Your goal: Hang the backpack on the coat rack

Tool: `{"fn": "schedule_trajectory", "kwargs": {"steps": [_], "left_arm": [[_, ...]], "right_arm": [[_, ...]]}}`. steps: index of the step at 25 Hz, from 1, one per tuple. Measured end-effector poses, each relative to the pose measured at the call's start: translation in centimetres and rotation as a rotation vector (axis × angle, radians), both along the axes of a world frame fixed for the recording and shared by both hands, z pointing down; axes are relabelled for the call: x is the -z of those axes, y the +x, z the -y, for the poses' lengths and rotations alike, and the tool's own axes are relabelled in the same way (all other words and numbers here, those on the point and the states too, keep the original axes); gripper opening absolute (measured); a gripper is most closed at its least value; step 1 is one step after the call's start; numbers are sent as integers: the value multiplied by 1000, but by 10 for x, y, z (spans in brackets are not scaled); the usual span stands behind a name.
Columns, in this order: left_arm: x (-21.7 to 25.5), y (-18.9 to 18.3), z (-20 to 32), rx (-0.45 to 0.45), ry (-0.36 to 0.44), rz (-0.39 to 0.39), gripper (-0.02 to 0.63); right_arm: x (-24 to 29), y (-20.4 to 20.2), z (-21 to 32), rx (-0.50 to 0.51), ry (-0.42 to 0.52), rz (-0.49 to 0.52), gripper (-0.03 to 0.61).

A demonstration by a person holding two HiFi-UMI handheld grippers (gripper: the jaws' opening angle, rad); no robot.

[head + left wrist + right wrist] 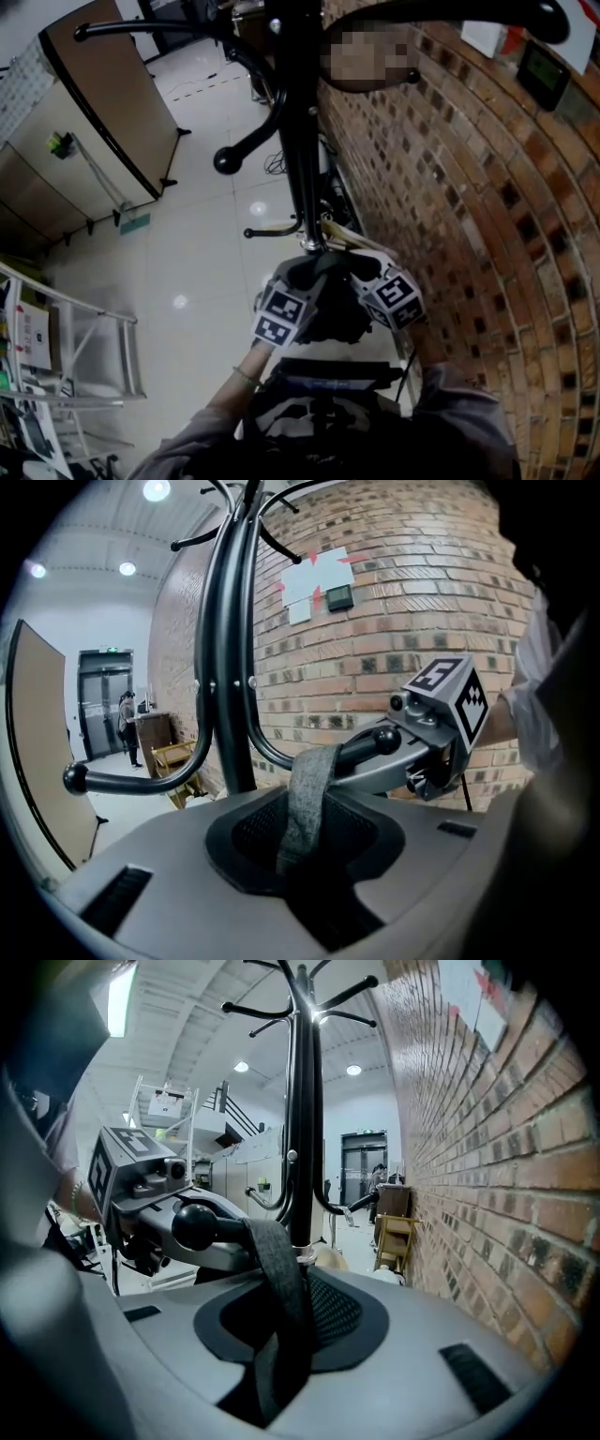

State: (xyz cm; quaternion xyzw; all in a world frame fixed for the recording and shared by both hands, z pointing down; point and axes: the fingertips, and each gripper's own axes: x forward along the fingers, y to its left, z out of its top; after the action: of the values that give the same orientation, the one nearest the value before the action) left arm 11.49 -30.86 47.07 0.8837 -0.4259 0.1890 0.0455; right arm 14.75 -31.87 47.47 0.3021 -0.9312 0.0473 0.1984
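The black coat rack (pixel 305 141) stands against the curved brick wall. The grey hard-shell backpack (pixel 187 883) fills the bottom of both gripper views, its top reaching to the cameras. Its grey top loop (pixel 305 799) is draped over a ball-tipped hook (pixel 386 740) of the rack and seen again in the right gripper view, the loop (pixel 277 1279) behind the hook's ball (pixel 195 1225). My left gripper (pixel 281 314) and right gripper (pixel 394 300) flank the backpack's top (pixel 328 323), one on each side. The backpack hides both pairs of jaws.
The brick wall (pixel 450 187) runs close on the right. A brown partition board (pixel 112 103) and a metal frame (pixel 84 347) stand at the left on white floor tiles. A wooden chair (pixel 394 1237) sits beyond the rack. A person (pixel 128 726) stands far off by a door.
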Motion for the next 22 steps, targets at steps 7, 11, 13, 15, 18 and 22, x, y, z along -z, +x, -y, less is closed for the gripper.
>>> {"fn": "schedule_trajectory", "kwargs": {"steps": [7, 11, 13, 15, 18, 22], "left_arm": [[0, 0, -2, -18, -7, -2, 103], [2, -1, -6, -48, -4, 8, 112], [5, -4, -10, -56, -9, -14, 131], [9, -9, -15, -67, -25, -64, 132], [13, -17, -19, -74, -36, -143, 132], [19, -29, -23, -86, -20, -181, 130]], "right_arm": [[-4, 0, -1, -37, -13, 42, 104], [-5, 3, -3, -95, -31, 39, 114], [-3, 6, -4, -121, -33, 38, 129], [1, 12, -7, -143, -52, 51, 160], [7, 20, -14, -179, -67, 89, 160], [13, 28, -29, -249, -83, 190, 160]]}}
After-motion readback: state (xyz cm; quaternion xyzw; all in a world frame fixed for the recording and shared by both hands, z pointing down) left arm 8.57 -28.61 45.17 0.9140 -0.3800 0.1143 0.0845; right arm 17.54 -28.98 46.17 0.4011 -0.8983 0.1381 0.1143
